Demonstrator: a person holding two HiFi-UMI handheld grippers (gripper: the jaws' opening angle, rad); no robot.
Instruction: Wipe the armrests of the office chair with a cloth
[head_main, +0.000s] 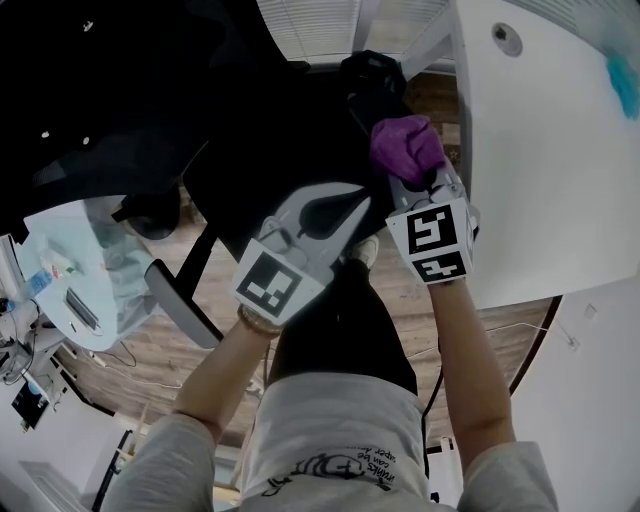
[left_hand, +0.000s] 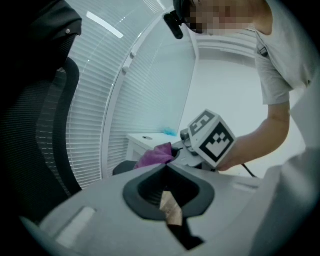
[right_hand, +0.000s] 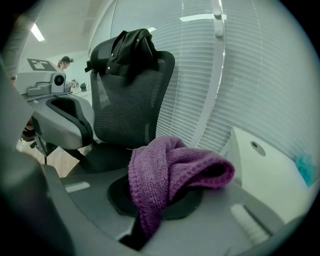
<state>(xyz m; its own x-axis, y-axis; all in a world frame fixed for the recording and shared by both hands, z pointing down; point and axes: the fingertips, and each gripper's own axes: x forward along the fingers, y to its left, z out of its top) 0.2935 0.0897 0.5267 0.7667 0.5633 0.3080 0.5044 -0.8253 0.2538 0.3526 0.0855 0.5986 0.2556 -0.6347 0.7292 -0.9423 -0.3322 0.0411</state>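
The purple cloth (right_hand: 170, 172) is clamped in the right tool (right_hand: 156, 202), bunched and draped over its closed jaws. It sits at the side of the black mesh office chair (right_hand: 127, 105), between the seat and a white table (right_hand: 265, 175); contact with the chair cannot be confirmed. The left tool (left_hand: 167, 192) is close beside the right, jaws together with nothing between them. A dark garment (right_hand: 131, 47) hangs over the headrest. White slatted blinds (right_hand: 240, 75) back the chair and table. The floor (head_main: 130, 370) is wood plank. A small teal item (head_main: 622, 80) lies on the table.
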